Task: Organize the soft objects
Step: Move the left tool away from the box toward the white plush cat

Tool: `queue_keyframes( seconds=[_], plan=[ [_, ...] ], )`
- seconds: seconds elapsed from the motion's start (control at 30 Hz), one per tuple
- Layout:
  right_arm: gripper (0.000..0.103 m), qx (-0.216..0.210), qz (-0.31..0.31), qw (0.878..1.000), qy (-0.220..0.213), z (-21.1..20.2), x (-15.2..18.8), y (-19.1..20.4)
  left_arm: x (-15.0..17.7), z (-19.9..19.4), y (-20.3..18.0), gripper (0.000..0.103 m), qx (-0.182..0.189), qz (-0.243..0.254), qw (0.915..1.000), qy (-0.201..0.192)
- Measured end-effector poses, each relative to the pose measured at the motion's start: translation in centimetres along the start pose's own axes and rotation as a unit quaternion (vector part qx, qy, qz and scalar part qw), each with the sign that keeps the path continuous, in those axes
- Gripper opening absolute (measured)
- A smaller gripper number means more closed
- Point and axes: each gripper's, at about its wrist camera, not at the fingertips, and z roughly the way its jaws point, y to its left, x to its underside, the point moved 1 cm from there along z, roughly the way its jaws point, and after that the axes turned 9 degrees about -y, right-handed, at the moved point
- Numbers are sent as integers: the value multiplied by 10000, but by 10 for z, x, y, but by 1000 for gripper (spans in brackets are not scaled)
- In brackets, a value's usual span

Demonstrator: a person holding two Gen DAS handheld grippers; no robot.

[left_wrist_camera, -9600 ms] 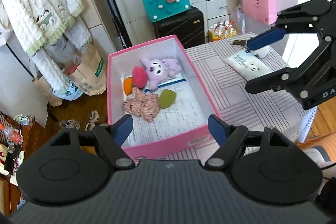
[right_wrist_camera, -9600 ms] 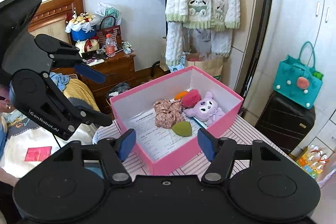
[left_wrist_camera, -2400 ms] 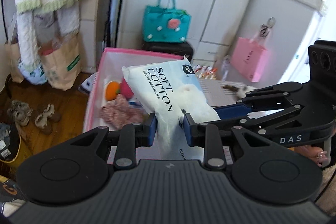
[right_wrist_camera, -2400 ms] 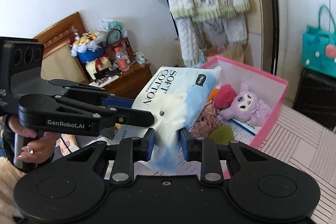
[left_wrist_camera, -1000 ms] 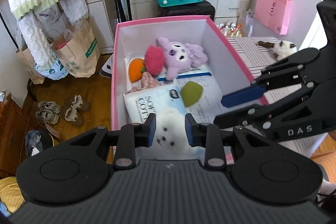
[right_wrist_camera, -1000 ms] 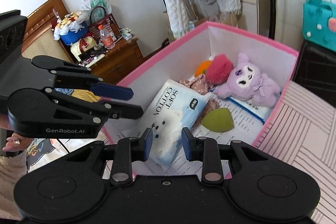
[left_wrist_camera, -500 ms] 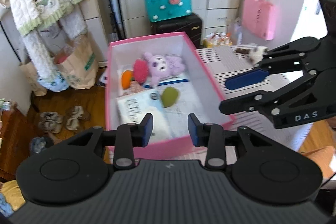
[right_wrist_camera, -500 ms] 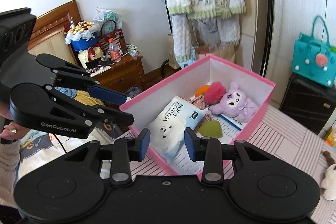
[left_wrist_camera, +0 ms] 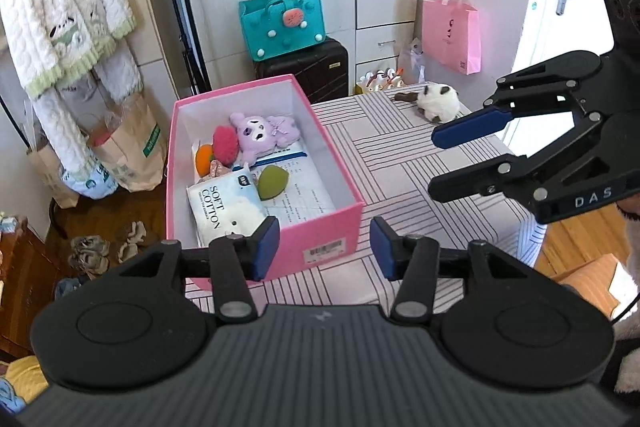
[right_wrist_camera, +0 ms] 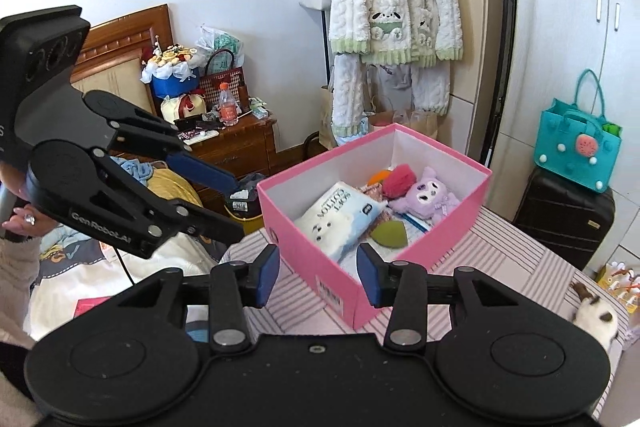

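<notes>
The small plush cat (left_wrist_camera: 438, 101) lies at the far right corner of the striped surface (left_wrist_camera: 404, 163), nearer the right gripper (left_wrist_camera: 450, 163) than the left gripper (left_wrist_camera: 324, 247). Both have just been opening and stand empty; its long axis probably runs left to right.

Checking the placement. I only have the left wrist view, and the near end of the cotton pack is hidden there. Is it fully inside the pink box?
Observer: Yes. The right wrist view shows the whole cotton pack, with its near end below the pink box rim.
Operator: Is the right gripper clear of it?
Observer: Its own view shows the right gripper outside the box. Its jaws have just been opening and nothing is between them.
Operator: What's left of the box?
Observer: A wooden nightstand with a bottle on it.
</notes>
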Motion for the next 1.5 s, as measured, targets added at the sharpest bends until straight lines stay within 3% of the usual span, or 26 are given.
queue_keyframes(
  seconds=[0.5,0.8,0.87,1.17,1.27,1.5],
  plan=[
    [62,557,193,9982,-87,-62,50,-18,17,-12,-64,59,334,598,9973,-273],
    [69,863,463,9952,18,-72,80,-40,24,7,-85,61,613,585,9952,-496],
    [74,906,528,9945,19,-74,87,-48,24,14,-90,61,650,658,9943,-524],
    [83,1047,539,9929,-161,-73,116,-81,21,54,-107,64,938,528,9937,-305],
    [87,1151,518,9917,-254,-66,125,-95,22,70,-114,68,999,467,9934,-302],
    [93,1569,431,9844,-673,-51,137,-137,5,113,-123,93,1026,323,9933,-429]
  ],
)
